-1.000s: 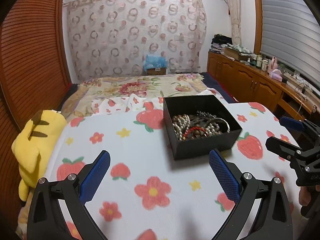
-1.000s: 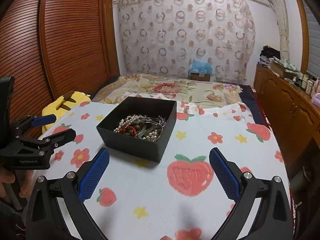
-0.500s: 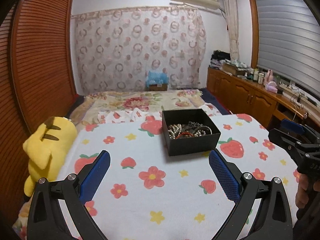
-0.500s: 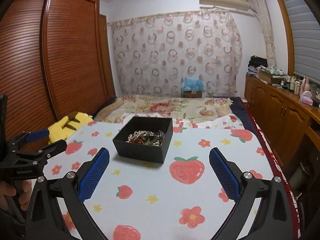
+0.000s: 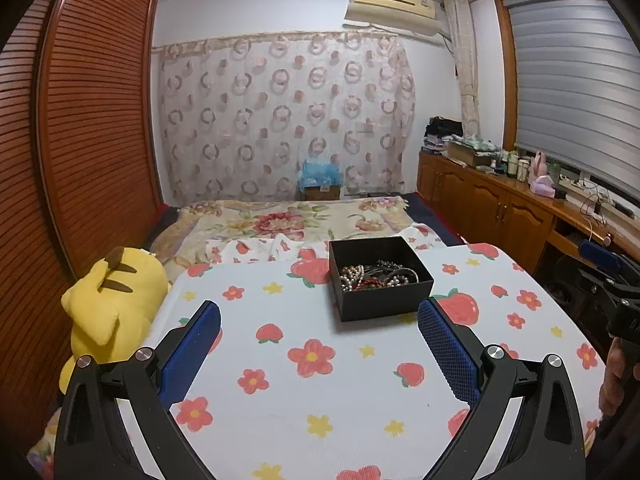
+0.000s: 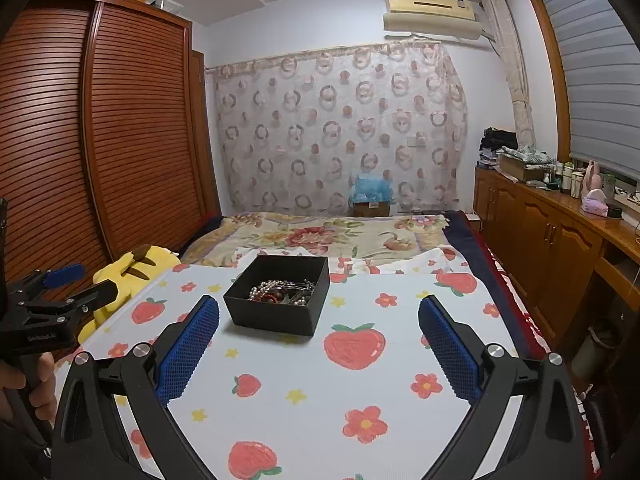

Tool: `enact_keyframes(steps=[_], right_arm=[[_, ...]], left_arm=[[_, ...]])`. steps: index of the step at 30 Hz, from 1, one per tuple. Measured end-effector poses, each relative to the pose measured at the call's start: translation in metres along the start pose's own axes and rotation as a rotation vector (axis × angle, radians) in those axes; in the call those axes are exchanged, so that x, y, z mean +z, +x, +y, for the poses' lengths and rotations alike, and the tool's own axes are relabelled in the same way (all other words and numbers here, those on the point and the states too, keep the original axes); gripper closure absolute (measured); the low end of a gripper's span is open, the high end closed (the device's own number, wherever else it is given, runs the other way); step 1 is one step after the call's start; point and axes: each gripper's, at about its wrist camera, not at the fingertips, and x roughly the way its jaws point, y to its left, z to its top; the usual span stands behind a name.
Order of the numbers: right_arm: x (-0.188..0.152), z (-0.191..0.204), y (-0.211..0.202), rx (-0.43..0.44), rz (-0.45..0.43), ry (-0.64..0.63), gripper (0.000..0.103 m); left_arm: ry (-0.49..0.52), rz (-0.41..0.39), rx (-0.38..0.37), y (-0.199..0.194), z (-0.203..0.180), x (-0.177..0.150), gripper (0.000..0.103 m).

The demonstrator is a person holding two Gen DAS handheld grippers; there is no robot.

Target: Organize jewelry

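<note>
A black open box (image 5: 380,280) (image 6: 278,300) sits on the white cloth with strawberry and flower prints (image 5: 320,380) (image 6: 340,380). Inside lies a tangle of jewelry (image 5: 378,274) (image 6: 280,292): pearl strands, silver chains and red beads. My left gripper (image 5: 318,344) is open, well back from the box and above the cloth, holding nothing. My right gripper (image 6: 318,340) is open too, back from the box with nothing between its blue pads. Each gripper shows at the edge of the other's view, held by a hand (image 6: 24,384).
A yellow plush toy (image 5: 112,300) lies at the cloth's left edge. Beyond the cloth is a bed with a floral blanket (image 5: 288,216). A slatted wooden wardrobe (image 5: 80,140) stands left, wooden cabinets (image 5: 500,208) with clutter on top stand right.
Both grippers have pulled back and risen away from the box, which now looks smaller and farther. Both stay open and empty.
</note>
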Motion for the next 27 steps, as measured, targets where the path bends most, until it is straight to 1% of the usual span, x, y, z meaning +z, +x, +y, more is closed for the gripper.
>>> enact_keyframes(steps=[27], right_arm=[[-0.0033,-0.0002,-0.0044,0.0,0.004,-0.001,0.002]], left_arm=[[-0.001,0.001,0.001,-0.0009,-0.0006,-0.0003,0.008]])
